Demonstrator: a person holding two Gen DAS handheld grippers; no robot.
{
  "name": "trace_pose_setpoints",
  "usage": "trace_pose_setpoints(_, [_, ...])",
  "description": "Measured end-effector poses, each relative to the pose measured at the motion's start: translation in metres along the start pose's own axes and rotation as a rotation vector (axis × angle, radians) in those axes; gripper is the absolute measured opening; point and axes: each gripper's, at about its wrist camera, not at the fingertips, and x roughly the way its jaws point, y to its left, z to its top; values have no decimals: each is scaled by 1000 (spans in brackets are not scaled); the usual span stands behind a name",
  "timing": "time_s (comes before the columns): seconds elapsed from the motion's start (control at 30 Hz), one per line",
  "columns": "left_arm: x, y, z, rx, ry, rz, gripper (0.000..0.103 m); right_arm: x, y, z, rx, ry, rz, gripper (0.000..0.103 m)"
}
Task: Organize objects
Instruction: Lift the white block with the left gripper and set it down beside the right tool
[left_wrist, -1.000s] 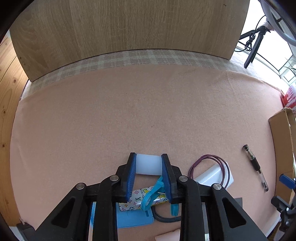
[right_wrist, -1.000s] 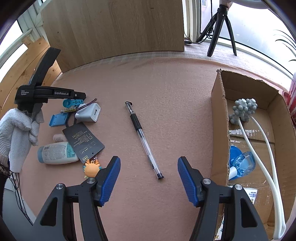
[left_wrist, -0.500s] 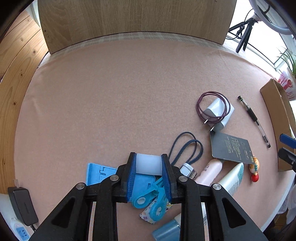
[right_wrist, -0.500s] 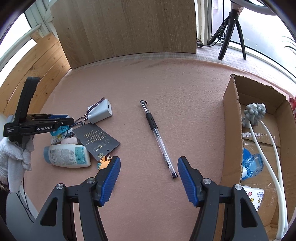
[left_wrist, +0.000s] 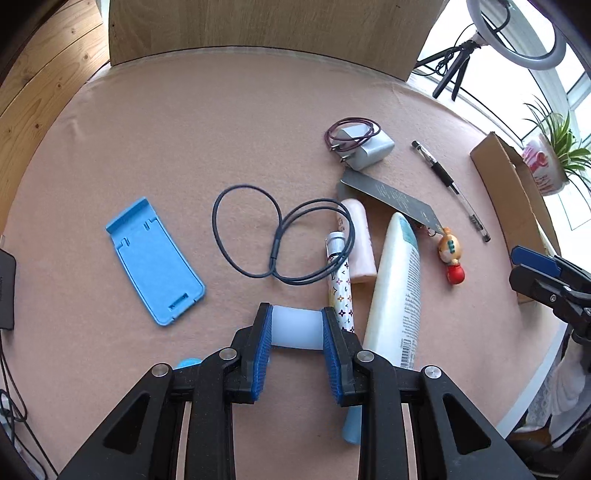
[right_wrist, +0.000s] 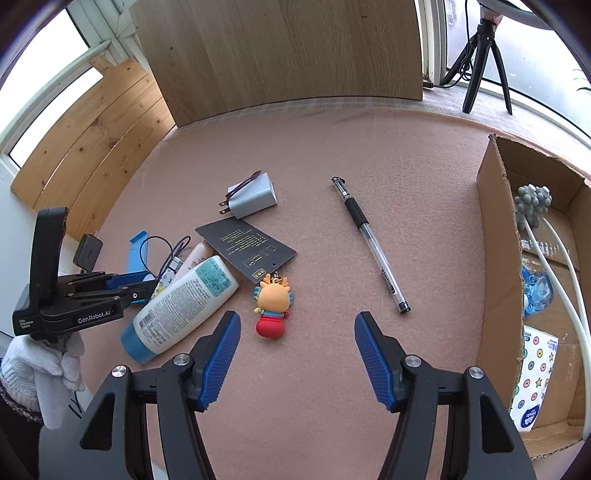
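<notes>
Left hand-held gripper (left_wrist: 296, 328) pinching a white cylinder (left_wrist: 296, 326); right hand-held gripper (right_wrist: 297, 341) spread, empty.

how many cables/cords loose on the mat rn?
2. A dark looped cable lies mid-mat beside the blue phone stand; a purple cord is coiled on the white charger. Others may be hidden.

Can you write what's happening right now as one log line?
left gripper: shut on white cylinder | right gripper: open, empty, above deer keychain | cardboard box: partly filled
</notes>
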Motion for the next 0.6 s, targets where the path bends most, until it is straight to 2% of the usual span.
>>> trace_pose_setpoints(0.17, [0,-31,-17,6,6,-57,28,-7,11,-8,-10,-5,23,60])
trace_pose_setpoints(0.33, [9,-63,-17,21,5,-118,28,-16,17,-11,-15,-21,31,61])
trace_pose_setpoints(0.47, [10,-80,-19,57,-5,-100,28,-21,19,-14,-18,-29,34,61])
trace_pose_setpoints(0.6, [4,-71,-24,71,-9,-58,31,-25,22,-15,-17,-33,45,61])
